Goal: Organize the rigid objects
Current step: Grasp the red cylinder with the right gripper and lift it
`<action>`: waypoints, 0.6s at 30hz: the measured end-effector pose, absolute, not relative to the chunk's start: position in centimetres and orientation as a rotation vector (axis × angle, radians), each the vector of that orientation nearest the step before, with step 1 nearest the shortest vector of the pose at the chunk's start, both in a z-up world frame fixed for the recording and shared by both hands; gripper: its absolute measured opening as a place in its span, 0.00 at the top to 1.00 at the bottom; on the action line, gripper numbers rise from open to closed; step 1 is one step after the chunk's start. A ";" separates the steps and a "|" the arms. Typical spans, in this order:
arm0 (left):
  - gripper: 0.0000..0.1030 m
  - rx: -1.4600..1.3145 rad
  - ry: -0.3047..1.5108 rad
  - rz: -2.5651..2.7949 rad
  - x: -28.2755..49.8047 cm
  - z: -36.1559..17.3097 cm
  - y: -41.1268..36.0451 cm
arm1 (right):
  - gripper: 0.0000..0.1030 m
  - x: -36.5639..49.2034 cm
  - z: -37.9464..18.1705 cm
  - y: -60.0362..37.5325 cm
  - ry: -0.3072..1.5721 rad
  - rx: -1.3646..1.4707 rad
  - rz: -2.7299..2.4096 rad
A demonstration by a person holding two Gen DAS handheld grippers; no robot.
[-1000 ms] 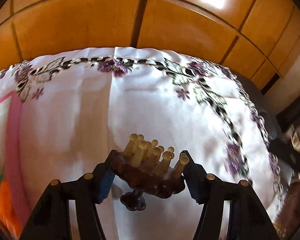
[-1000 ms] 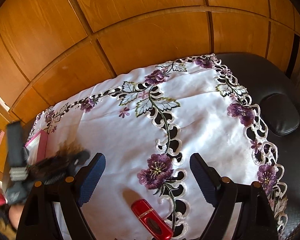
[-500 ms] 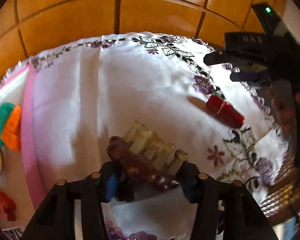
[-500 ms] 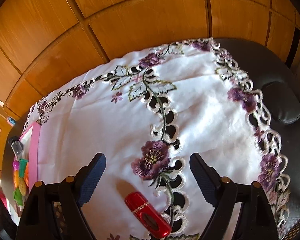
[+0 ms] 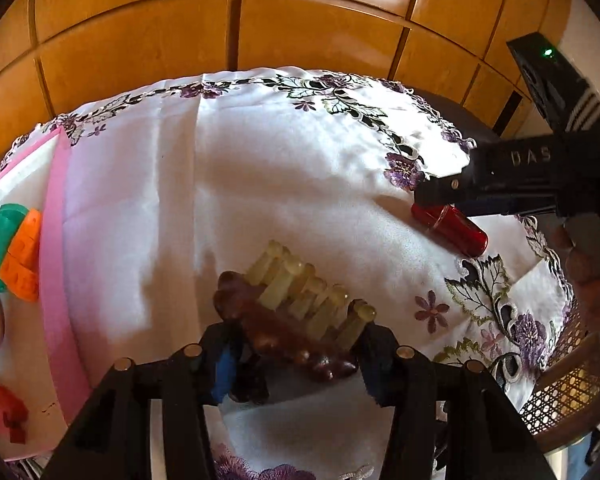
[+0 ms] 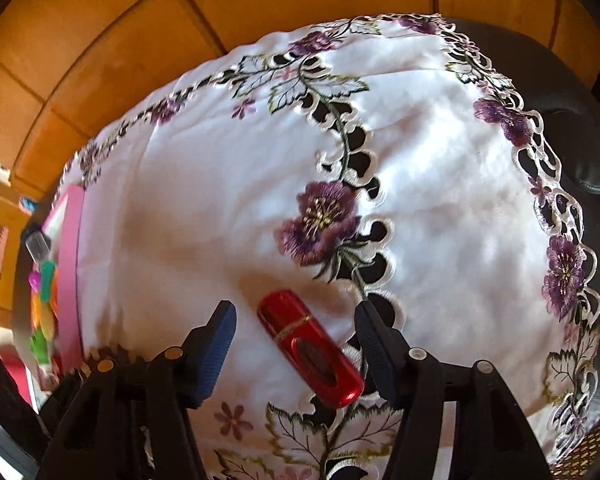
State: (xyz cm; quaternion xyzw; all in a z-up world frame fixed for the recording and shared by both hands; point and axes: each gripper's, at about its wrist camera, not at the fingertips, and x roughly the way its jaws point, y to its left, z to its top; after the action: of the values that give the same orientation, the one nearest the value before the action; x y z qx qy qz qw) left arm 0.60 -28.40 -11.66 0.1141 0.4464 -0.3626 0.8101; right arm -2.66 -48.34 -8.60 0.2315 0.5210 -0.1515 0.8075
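Observation:
My left gripper is shut on a dark brown hair clip with pale yellow teeth, held just above the white embroidered cloth. A red USB stick lies on the cloth between the fingers of my right gripper. Its jaws are closing around the stick, with a gap still showing on both sides. In the left wrist view the same red stick sits to the right, with the right gripper lowered over it.
A pink-rimmed tray at the left holds green, orange, red and yellow items. Wooden panelling rises behind the table. A black cushioned seat lies off the cloth's right edge, and a wicker surface sits at the lower right.
The left gripper carried the hair clip leftward toward the tray side, then held still. The right gripper sank over the red stick and its jaws narrowed around it.

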 end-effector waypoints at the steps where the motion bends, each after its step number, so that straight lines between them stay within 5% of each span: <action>1: 0.51 0.243 0.954 -0.775 0.6 -11.7 -28.4 | 0.39 -2.5 -8.7 -48.1 1.122 0.480 -0.320; 4: 0.51 0.244 0.951 -0.776 0.6 -11.7 -28.3 | 0.44 -1.9 -9.5 -46.6 1.175 0.393 -0.306; 6: 0.51 0.241 0.948 -0.778 0.5 -11.6 -28.1 | 0.65 -1.4 -10.2 -44.7 1.203 0.222 -0.356; 8: 0.51 0.231 0.947 -0.777 0.5 -11.6 -27.8 | 0.75 -1.3 -10.3 -43.1 1.196 0.127 -0.342; 18: 0.53 0.211 0.937 -0.734 -0.1 -10.9 -26.0 | 0.74 -1.5 -10.8 -42.1 1.170 0.074 -0.344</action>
State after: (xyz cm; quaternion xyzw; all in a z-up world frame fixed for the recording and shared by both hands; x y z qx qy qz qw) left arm -0.09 -25.98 -10.91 0.0991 0.4406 -0.3453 0.8227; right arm -1.53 -42.13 -10.78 0.0349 0.5492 -0.1617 0.8191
